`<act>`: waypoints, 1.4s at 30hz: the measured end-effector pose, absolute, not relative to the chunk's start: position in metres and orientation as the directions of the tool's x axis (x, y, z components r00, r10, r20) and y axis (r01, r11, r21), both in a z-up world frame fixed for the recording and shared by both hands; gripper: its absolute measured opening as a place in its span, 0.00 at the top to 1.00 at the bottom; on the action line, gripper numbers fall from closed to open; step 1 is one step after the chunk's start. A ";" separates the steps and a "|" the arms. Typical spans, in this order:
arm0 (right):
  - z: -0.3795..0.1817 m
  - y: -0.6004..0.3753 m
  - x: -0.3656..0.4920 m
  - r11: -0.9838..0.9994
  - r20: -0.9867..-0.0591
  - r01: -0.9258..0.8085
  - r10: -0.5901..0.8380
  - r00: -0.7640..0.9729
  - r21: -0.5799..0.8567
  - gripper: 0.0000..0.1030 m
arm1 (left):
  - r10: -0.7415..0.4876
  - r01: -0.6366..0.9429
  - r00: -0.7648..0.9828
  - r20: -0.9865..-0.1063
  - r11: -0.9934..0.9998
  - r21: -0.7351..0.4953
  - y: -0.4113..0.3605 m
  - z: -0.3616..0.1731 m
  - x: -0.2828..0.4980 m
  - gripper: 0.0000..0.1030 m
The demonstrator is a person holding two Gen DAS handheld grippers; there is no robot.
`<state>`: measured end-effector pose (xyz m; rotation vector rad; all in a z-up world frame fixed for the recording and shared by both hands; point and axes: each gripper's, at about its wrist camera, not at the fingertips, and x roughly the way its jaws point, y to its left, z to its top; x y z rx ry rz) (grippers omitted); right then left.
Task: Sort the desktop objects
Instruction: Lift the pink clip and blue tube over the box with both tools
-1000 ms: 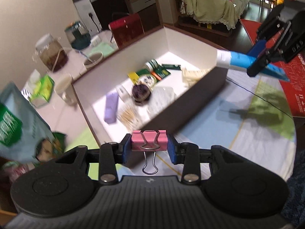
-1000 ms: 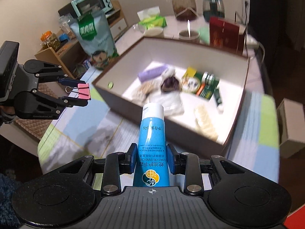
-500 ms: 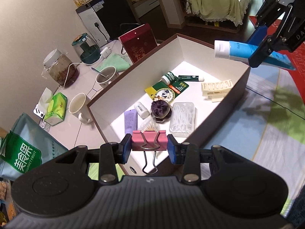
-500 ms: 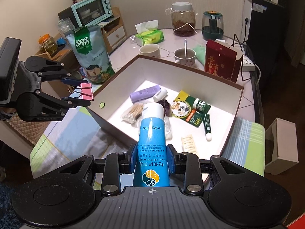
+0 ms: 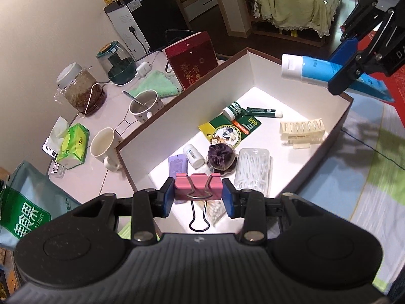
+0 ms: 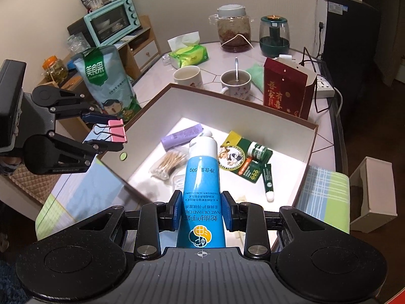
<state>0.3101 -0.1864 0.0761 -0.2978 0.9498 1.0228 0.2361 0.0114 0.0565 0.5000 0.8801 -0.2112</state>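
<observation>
The pink metal binder clip with black wire handles (image 5: 198,187) is pinched between the blue pads of the left gripper (image 5: 198,197), low in the centre of the left wrist view. The blue plastic hand-cream tube with a white cap (image 6: 201,174) is clamped by the right gripper (image 6: 201,210), cap pointing away from the camera.

Compared with a second ago, both grippers have been carried over the large white-lined cardboard box with a brown rim (image 5: 347,112). The clip, earlier seen outside the box's near wall, now hangs above the near corner of the floor, over a purple tube (image 5: 178,163) and a clear case of cotton swabs (image 5: 254,171). The tube, earlier at the rim, is now held above the middle of the box in the right wrist view; in the left wrist view it appears at upper right, by the far wall.

The carrying stage is therefore judged nearly finished, and only lowering and release appear to remain. Items already lie on the box floor, among them a green sachet card (image 6: 239,160) and a cream hair claw (image 5: 302,131), so free patches would be needed for both drops.
</observation>
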 end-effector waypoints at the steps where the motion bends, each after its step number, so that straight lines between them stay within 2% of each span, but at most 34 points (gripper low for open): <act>1: 0.076 -0.185 0.312 0.524 -0.787 -0.827 0.590 0.182 0.202 0.70 | 0.025 0.374 0.626 -0.779 0.868 0.328 0.012 0.057 0.238 0.67; 22: 0.051 -0.150 0.366 0.489 -0.809 -0.862 0.557 0.190 0.134 0.69 | 0.015 0.331 0.601 -0.799 0.906 0.265 0.018 0.041 0.287 0.67; 42: -0.031 -0.105 0.408 0.280 -0.879 -0.959 0.467 0.099 0.041 0.69 | -0.006 0.309 0.529 -0.849 0.932 0.187 0.035 -0.006 0.334 0.67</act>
